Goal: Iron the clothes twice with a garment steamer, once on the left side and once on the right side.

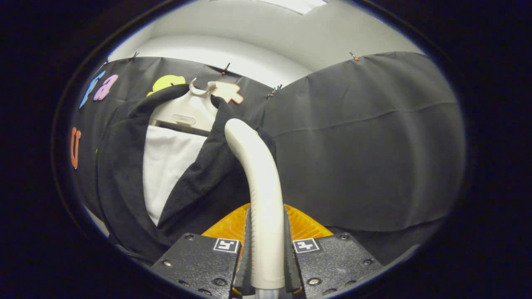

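My gripper (267, 236) is shut on the cream handle of the garment steamer (259, 182), which rises between the fingers and curves forward at its top. The steamer's head end touches the right front panel of a black jacket (208, 174). The jacket hangs open on a white hanger (187, 112) just ahead and to the left of the fingers, over a white shirt (166, 166). The hanger's hook (199, 89) sits against the booth wall.
Black cloth walls (365, 145) stand close behind and to the right of the jacket. A white ceiling (270, 41) shows above them.
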Demonstrator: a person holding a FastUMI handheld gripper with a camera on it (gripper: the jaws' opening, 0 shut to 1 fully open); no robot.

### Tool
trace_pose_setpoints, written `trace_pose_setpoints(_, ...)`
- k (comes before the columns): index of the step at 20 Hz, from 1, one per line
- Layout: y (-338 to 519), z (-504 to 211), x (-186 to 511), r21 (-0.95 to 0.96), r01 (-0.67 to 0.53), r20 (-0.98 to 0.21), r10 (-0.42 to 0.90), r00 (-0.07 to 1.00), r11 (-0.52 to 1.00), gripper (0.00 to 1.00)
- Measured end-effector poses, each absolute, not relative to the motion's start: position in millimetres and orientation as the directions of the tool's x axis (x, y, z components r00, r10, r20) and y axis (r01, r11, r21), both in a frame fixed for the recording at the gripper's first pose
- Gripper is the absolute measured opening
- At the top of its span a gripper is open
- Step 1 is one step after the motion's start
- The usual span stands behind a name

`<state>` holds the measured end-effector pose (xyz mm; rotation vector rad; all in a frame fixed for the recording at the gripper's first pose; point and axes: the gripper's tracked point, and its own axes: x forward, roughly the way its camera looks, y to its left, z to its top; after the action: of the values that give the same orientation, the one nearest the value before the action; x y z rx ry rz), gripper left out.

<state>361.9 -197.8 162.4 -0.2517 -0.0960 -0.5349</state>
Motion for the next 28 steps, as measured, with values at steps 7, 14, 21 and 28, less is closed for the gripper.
trace_pose_setpoints(7,-194.0,128.8,345.6,-0.221,0.518,0.098,-0.510,0.855,0.826,0.34)
trace_pose_setpoints(14,-191.3,99.7,333.9,-0.240,0.523,0.052,-0.527,0.848,0.818,0.34)
trace_pose_setpoints(21,-190.7,69.0,324.6,-0.248,0.532,0.000,-0.549,0.836,0.810,0.34)
trace_pose_setpoints(28,-193.9,31.4,309.1,-0.255,0.537,-0.066,-0.568,0.820,0.804,0.34)
